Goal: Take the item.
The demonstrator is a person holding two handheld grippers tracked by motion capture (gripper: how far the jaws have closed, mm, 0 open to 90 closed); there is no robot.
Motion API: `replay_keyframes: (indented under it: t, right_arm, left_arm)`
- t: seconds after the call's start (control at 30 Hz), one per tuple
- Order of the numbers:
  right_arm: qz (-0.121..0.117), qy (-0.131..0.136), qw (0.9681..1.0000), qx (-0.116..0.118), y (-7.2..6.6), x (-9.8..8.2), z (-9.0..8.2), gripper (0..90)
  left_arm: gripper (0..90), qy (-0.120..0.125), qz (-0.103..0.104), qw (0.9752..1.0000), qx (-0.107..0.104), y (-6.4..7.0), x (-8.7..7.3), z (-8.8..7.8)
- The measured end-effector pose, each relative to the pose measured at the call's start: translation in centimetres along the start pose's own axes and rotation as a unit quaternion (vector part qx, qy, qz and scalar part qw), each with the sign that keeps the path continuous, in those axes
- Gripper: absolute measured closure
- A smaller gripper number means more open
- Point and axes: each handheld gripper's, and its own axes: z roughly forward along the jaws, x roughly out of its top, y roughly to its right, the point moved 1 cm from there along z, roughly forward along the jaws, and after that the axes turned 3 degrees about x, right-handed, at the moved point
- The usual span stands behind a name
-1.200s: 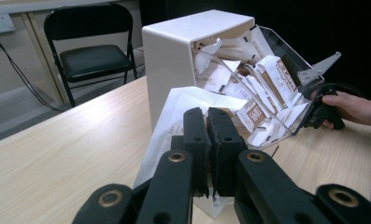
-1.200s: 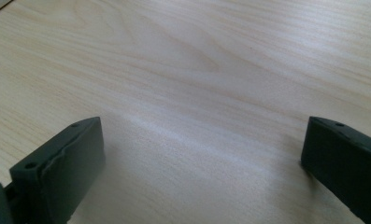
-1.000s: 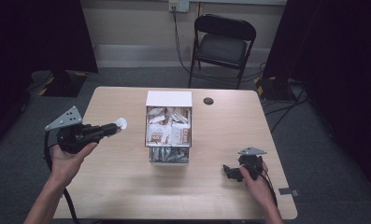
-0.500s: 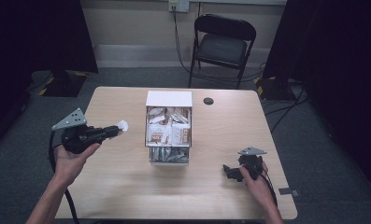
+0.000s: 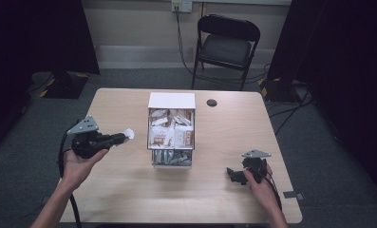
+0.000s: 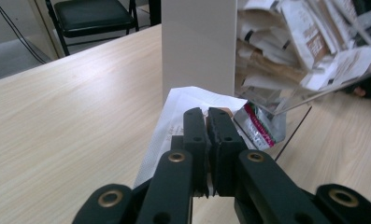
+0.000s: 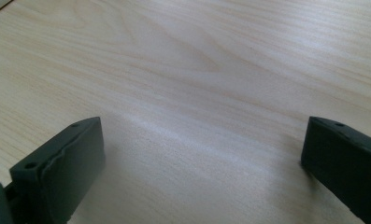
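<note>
Left gripper view: left gripper point(image 6: 206, 116) clamps a white packet point(image 6: 174, 126) above the table point(image 5: 129, 199), just left of the clear box point(image 5: 172, 128). Right gripper point(image 5: 234, 175) rests open on the table, nothing held.

White sachet point(image 6: 188, 100), black tool point(image 6: 207, 122)

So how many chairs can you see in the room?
1. A black folding chair stands on the floor behind the table's far edge, near the wall. More could hide in the dark sides.
</note>
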Motion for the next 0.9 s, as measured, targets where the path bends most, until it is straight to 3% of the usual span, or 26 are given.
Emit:
replay_keyframes:
  t: [0.27, 0.37, 0.7, 0.87, 0.9]
  right_arm:
    - [-0.001, 0.0, 1.0, 0.0, 0.0, 0.0, 0.0, 0.0]
    - [-0.001, 0.001, 1.0, 0.0, 0.0, 0.0, 0.0, 0.0]
    - [-0.001, 0.0, 1.0, 0.001, 0.0, 0.0, 0.0, 0.0]
    - [-0.001, 0.001, 1.0, 0.001, 0.0, 0.0, 0.0, 0.0]
    - [-0.001, 0.001, 1.0, 0.0, 0.0, 0.0, 0.0, 0.0]
  left_arm:
    - [86.9, -0.024, 0.002, 0.9997, -0.007, 0.2, -0.8, 1.5]
    - [86.8, -0.045, 0.002, 0.999, -0.004, 0.3, -1.5, 2.6]
    - [86.8, -0.072, -0.012, 0.9973, -0.005, -0.3, -2.2, 5.6]
    - [86.8, -0.107, -0.002, 0.9942, 0.007, -0.7, -2.7, 7.9]
    - [86.8, -0.109, -0.009, 0.9939, 0.006, -0.8, -2.9, 8.2]
